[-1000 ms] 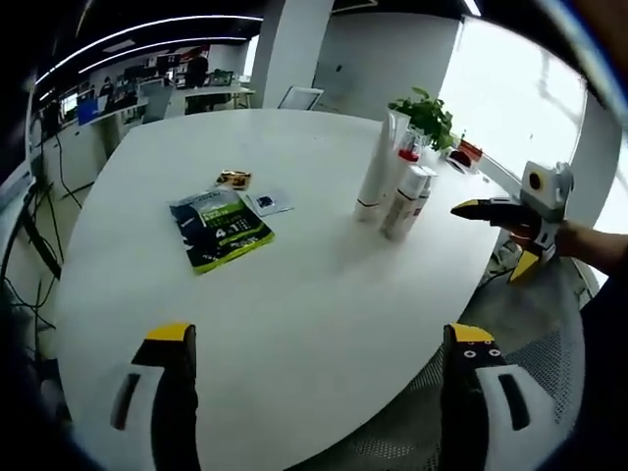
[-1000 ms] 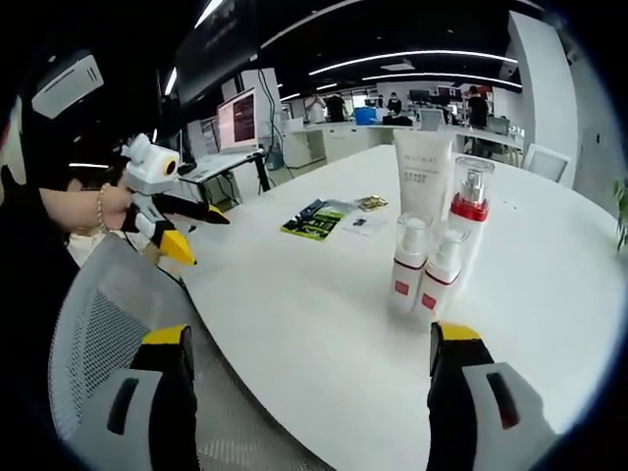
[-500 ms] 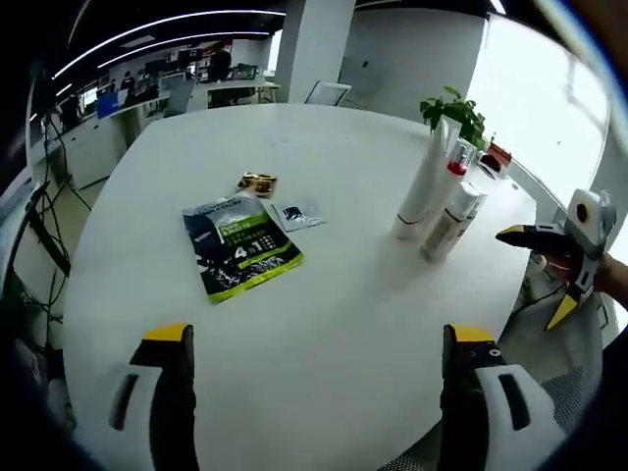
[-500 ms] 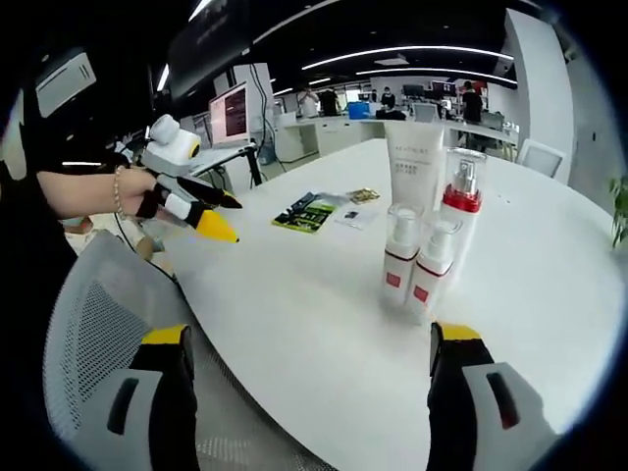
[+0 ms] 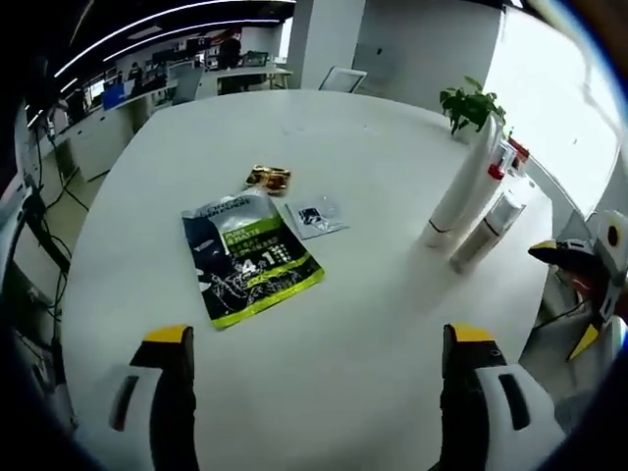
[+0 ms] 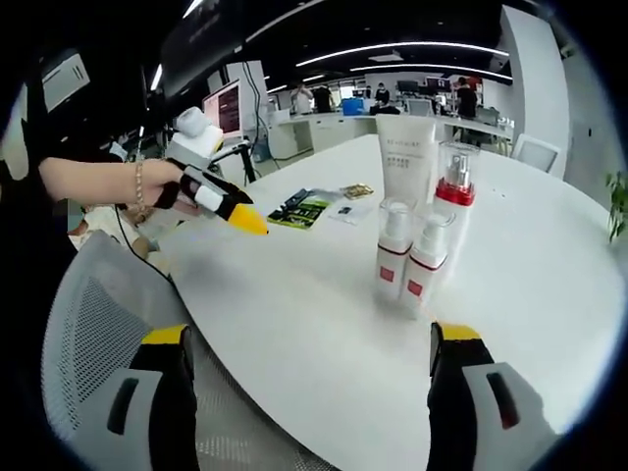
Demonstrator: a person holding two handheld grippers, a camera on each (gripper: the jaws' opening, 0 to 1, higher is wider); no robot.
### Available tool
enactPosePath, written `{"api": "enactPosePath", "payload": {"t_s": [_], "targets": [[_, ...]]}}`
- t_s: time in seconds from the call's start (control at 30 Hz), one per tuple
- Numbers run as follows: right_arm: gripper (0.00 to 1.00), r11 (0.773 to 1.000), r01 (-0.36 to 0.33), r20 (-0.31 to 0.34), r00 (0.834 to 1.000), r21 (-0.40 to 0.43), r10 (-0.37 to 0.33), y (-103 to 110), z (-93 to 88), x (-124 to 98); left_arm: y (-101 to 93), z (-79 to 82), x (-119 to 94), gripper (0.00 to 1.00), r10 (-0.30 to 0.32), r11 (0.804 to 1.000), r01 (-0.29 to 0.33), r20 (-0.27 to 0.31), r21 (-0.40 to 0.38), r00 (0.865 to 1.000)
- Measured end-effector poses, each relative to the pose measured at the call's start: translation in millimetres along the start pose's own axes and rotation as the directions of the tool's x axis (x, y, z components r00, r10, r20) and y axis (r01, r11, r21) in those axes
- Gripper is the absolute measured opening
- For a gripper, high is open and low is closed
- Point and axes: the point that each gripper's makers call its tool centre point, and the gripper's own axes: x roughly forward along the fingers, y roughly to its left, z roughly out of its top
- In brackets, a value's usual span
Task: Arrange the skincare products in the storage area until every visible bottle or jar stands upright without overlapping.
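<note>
Four skincare products stand upright in a tight cluster on the white round table [image 6: 530, 275]: a tall white tube [image 6: 405, 157], a clear pump bottle with a red collar [image 6: 453, 196], and two small white bottles with red labels [image 6: 392, 253] [image 6: 424, 267]. In the left gripper view the same tube [image 5: 461, 186] and bottles [image 5: 489, 226] stand at the right. My left gripper [image 5: 319, 392] is open over the table's near part, with nothing between its jaws. A hand holds this left gripper [image 6: 224, 196] left of the cluster in the right gripper view. My right gripper [image 6: 309, 392] is open, short of the bottles; this right gripper [image 5: 589, 294] sits off the table's edge.
A green and black pouch [image 5: 250, 257] lies flat mid-table, with a small clear sachet [image 5: 314, 214] and a gold packet [image 5: 268, 178] just beyond it. A potted plant [image 5: 471, 103] stands past the bottles. A grey mesh chair [image 6: 98, 334] is at the table's near edge.
My left gripper has come forward over the table towards the pouch. The right gripper has edged slightly closer to the bottles. The products have not moved.
</note>
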Motion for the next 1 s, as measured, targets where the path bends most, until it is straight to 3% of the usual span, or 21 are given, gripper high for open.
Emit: {"api": "enactPosePath", "payload": {"t_s": [0.37,0.73,1.0], "targets": [[0.99,1.0,0.009,-0.012,1.0,0.012,-0.009,-2,-1.8,1,21.1,19.7,23,0.97,0.091,0.995,-0.092,-0.031,-0.029,0.995],[0.99,0.999,0.024,-0.017,1.0,0.037,-0.024,-7,-3.7,1,47.6,32.7,39,0.91,0.206,0.972,-0.209,-0.037,-0.105,0.978],[0.99,0.998,0.035,-0.024,0.999,0.047,-0.034,-10,-5.9,1,53.6,40.0,57,0.92,0.234,0.964,-0.241,-0.075,-0.111,0.969]]}}
